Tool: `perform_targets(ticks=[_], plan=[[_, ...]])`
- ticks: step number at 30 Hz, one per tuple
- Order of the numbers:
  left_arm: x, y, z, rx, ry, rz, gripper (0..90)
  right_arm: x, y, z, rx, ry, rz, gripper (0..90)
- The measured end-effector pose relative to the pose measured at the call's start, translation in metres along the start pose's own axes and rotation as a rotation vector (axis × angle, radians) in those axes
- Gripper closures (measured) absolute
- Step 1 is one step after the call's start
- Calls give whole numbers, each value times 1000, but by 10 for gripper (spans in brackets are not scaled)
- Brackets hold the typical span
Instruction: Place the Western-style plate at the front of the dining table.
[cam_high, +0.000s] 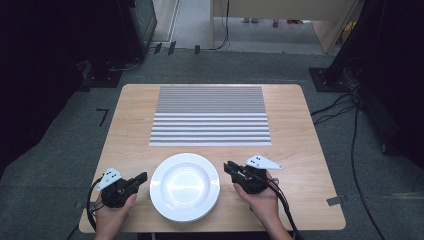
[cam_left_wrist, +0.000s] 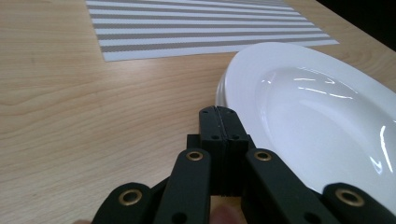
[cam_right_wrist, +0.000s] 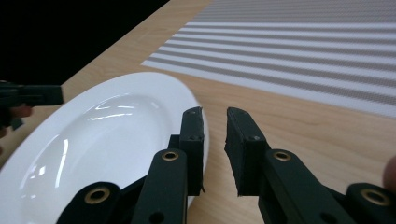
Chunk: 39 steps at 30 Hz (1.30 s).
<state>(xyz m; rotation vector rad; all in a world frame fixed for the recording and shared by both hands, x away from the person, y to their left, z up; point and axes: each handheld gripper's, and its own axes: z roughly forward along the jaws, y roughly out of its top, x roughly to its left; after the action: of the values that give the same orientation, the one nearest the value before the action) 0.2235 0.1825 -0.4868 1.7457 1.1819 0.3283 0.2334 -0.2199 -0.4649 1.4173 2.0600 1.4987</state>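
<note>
Just stacked white plates (cam_high: 185, 187), bare

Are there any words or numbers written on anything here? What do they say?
None: no words, numbers or labels can be read in any of the three views.
White plate: plain, no print.
Placemat: grey and white stripes, no writing.
Wooden table: bare wood grain.
Grey plates on the tongs: small dots, not letters.
</note>
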Motion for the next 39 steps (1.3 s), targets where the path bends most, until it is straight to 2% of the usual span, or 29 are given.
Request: perform_targets(ticks=[1, 2, 4, 9, 12, 17, 21, 24, 28, 29, 31, 32, 34, 36, 39], plan=[[0, 0, 0, 0, 0, 0, 900, 0, -1, 1, 9, 15, 12, 774], [2, 0, 0, -8, -39, -22, 900, 1, -2, 1, 19, 25, 16, 769], [2, 1, -1, -13, -36, -9, 900, 2, -5, 2, 33, 39, 15, 771], [0, 1, -2, -12, -32, 9, 900, 5, -9, 3, 26, 35, -6, 773], [-2, 2, -1, 7, -50, 28, 900, 7, -11, 4, 28, 31, -5, 757], [-4, 2, 1, 41, -49, 53, 900, 6, -13, 6, 44, 38, -11, 741], [-2, 1, 1, 60, -61, 47, 900, 7, -17, 6, 21, 40, -50, 755], [-1, 1, 1, 58, -68, 44, 900, 5, -19, 4, 8, 32, -43, 766], [-1, 1, 1, 56, -73, 41, 900, 2, -21, 4, 33, 21, -20, 809], [-1, 1, 1, 55, -75, 39, 900, 2, -22, 4, 33, 5, -22, 839], [-1, 1, 1, 55, -77, 37, 900, 0, -26, 6, 79, 1, -8, 900], [0, 1, 1, 56, -79, 38, 900, -1, -28, 7, 94, -12, -5, 900], [0, 1, 1, 56, -81, 37, 900, -2, -29, 8, 108, -9, 10, 900], [0, 0, 1, 58, -85, 36, 900, -2, -30, 10, 128, 26, 15, 900], [0, 0, 2, 62, -85, 39, 900, 1, -31, 10, 121, 75, 12, 900]])
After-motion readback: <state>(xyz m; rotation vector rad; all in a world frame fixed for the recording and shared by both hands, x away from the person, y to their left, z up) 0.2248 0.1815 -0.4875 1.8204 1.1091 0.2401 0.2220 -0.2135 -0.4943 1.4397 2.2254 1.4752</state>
